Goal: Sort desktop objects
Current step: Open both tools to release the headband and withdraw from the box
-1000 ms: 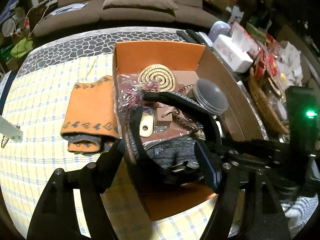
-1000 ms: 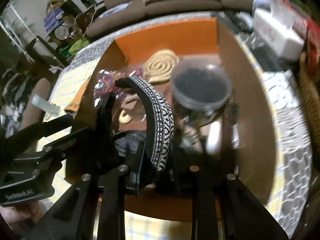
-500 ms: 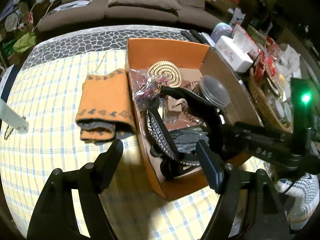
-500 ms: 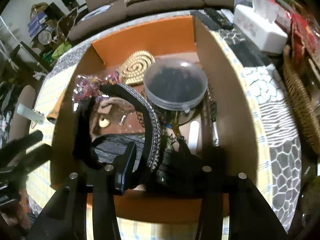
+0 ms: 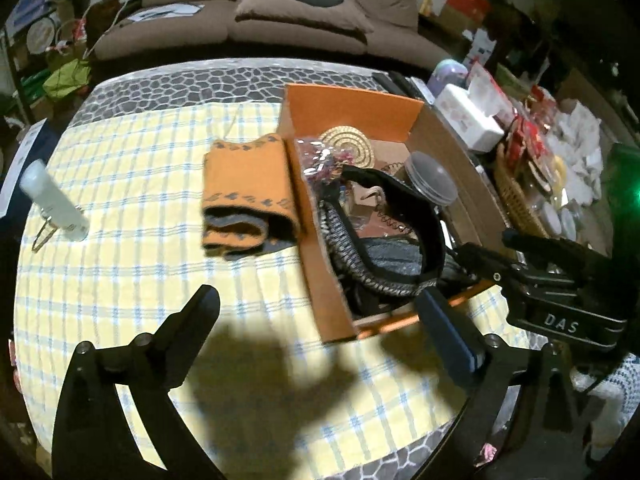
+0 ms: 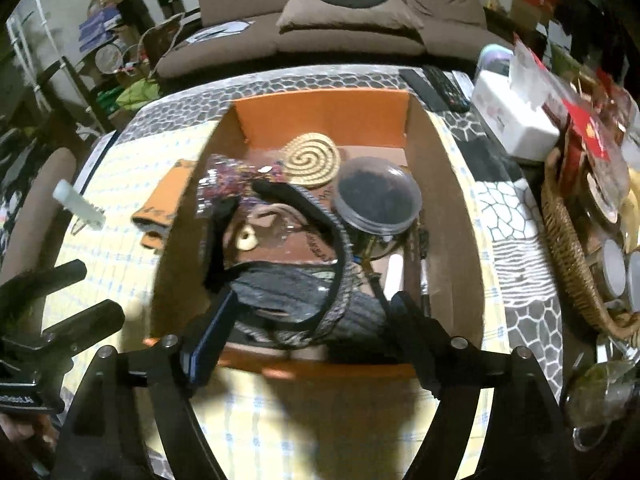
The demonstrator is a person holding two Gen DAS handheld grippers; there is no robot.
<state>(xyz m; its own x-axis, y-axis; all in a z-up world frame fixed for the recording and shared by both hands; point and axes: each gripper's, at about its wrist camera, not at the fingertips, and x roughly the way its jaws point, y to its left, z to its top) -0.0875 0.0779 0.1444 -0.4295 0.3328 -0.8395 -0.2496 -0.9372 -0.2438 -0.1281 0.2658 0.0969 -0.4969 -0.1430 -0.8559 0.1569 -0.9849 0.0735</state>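
Left hand-held gripper (image 5: 316,312): jaws spread wide, having just been opening, with nothing between them. It hangs over the bare checked cloth of the counter (image 5: 120,288), on the near left of the box (image 5: 316,280), pointing steeply down.

Right hand-held gripper (image 6: 312,320): jaws apart, also having just been opening. They stand over the near end of the box; the pads press on nothing, so the headband (image 6: 340,256) lies free below them. This gripper also tilts steeply downward, from above the box's near wall.

The headband, a black band with a patterned outer face, rests inside the box, arched over a dark bundle (image 6: 280,288) and leaning toward the box's near end. Judgement: with both grippers open and clear, this item counts as sorted.

Also in the box: a spiral coaster (image 6: 312,160) at the far end and a lidded jar (image 6: 378,200) just right of the headband.

Left of the box, on the counter: a folded orange cloth (image 5: 248,192) just beside its left wall, and a small white bottle (image 5: 52,204) well apart from it. Judgement: these remain to be sorted; the left gripper is better placed for either.
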